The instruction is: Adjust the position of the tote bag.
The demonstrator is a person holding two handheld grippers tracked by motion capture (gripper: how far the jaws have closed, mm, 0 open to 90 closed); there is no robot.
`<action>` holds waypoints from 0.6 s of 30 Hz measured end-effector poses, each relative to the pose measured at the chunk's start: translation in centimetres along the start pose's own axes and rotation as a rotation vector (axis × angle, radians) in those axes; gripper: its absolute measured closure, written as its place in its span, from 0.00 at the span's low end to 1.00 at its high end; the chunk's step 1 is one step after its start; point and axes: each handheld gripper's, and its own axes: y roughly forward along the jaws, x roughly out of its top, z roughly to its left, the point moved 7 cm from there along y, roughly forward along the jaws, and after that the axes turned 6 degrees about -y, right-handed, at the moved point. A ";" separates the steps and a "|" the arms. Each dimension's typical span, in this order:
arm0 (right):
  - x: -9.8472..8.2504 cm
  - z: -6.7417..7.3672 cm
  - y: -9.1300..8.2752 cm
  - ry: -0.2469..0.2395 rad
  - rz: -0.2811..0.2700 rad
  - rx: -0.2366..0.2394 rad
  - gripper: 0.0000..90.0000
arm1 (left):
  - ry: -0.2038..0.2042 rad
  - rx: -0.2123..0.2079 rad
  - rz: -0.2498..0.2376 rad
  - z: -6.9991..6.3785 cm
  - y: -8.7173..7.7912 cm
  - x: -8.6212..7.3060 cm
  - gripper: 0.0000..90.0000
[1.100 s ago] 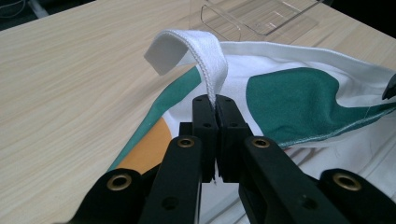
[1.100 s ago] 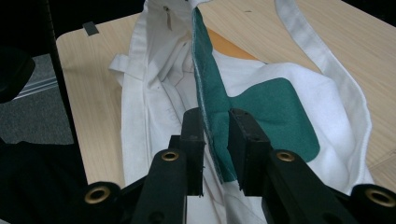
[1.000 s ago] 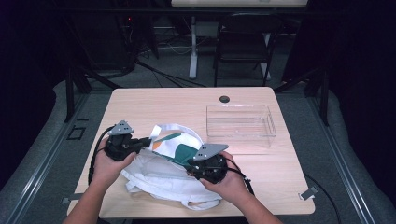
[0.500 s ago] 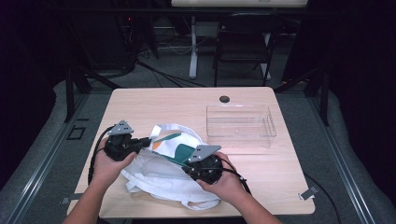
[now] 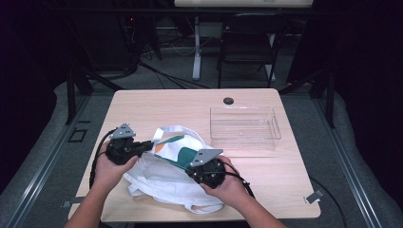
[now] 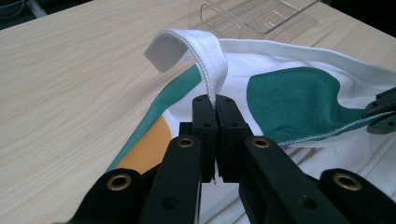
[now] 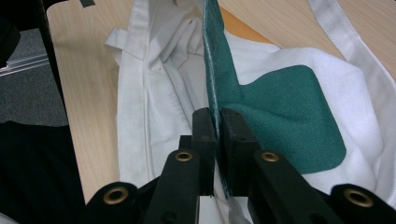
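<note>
Presently the white tote bag (image 5: 166, 178), printed in green and orange, lies crumpled at the near middle of the wooden table (image 5: 157, 102), with a clear plastic tray (image 5: 244, 128) standing apart from it toward the far right. The left gripper (image 6: 214, 105) has its jaws fully closed on the bag's white strap (image 6: 205, 51), which loops up and over just past the pads. The right gripper (image 7: 215, 114) has just been closing; its jaws now pinch the green-printed edge of the bag's mouth (image 7: 214, 70), with the cloth standing upright between them. By the look of it, the step in hand is opening or spreading the bag. To do it well, both grips should be held firm and the hands drawn apart evenly, so that the fabric tensions without slipping from the pads. The strap hold sits near the pad tips and deserves watching. The lower layers remain bunched and may drag.
</note>
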 end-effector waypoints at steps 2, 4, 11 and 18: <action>0.0 0.0 0.0 -0.003 -0.001 -0.004 0.97 | 0.002 -0.002 0.003 0.0 -0.1 0.0 0.98; 0.1 -0.1 -0.1 -0.004 -0.005 -0.008 0.97 | 0.001 -0.002 0.002 0.1 -0.1 0.0 0.98; 0.5 -0.4 -0.6 -0.019 -0.013 -0.043 0.98 | -0.003 -0.003 -0.009 0.1 -0.3 -0.1 0.97; 0.9 -0.8 -0.8 -0.020 -0.035 -0.070 0.98 | -0.010 -0.003 -0.014 0.2 -0.4 -0.1 0.97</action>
